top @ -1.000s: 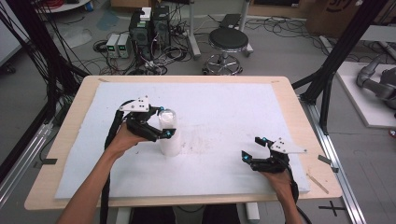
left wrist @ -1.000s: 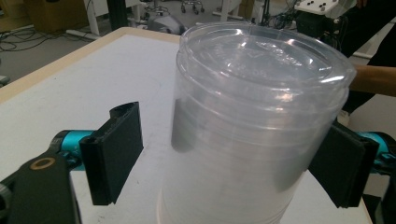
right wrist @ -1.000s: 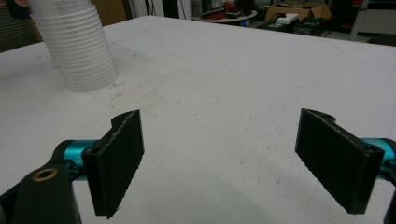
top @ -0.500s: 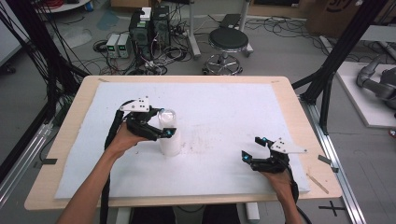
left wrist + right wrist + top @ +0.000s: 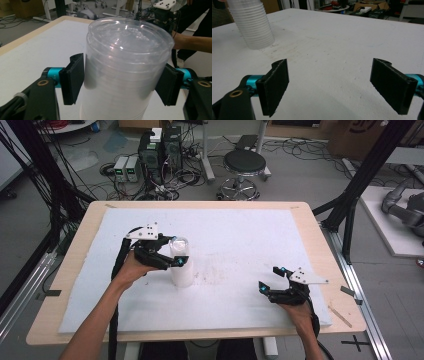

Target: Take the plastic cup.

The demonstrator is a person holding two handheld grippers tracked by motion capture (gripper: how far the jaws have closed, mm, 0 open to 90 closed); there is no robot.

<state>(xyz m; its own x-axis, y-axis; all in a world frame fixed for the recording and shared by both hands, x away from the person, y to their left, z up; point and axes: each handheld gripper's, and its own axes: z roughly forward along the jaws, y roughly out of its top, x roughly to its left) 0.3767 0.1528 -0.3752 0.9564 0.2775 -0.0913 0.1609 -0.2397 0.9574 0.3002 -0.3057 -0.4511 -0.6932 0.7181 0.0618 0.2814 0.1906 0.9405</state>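
A stack of clear plastic cups (image 5: pixel 180 264) stands upside down on the white table cover (image 5: pixel 240 235), left of centre. My left gripper (image 5: pixel 176 253) reaches in from the left near the top of the stack. Its jaws have just been closing, and in the left gripper view both black pads (image 5: pixel 73 78) press on the sides of the stack (image 5: pixel 127 62). My right gripper (image 5: pixel 271 279) rests low near the front right of the table, apart from the cups. It (image 5: pixel 337 85) is open with only bare cover between the jaws. The stack (image 5: pixel 253 25) shows far left there.
The wooden table edge (image 5: pixel 320 245) frames the white cover. A small wooden stick (image 5: pixel 339 316) lies at the front right corner. Beyond the table stand a stool (image 5: pixel 244 165), computer boxes (image 5: pixel 160 150) with cables, and black frame posts (image 5: pixel 350 195).
The left gripper's jaws have drawn in onto the cup stack. Both hands and the stack have stayed in place.
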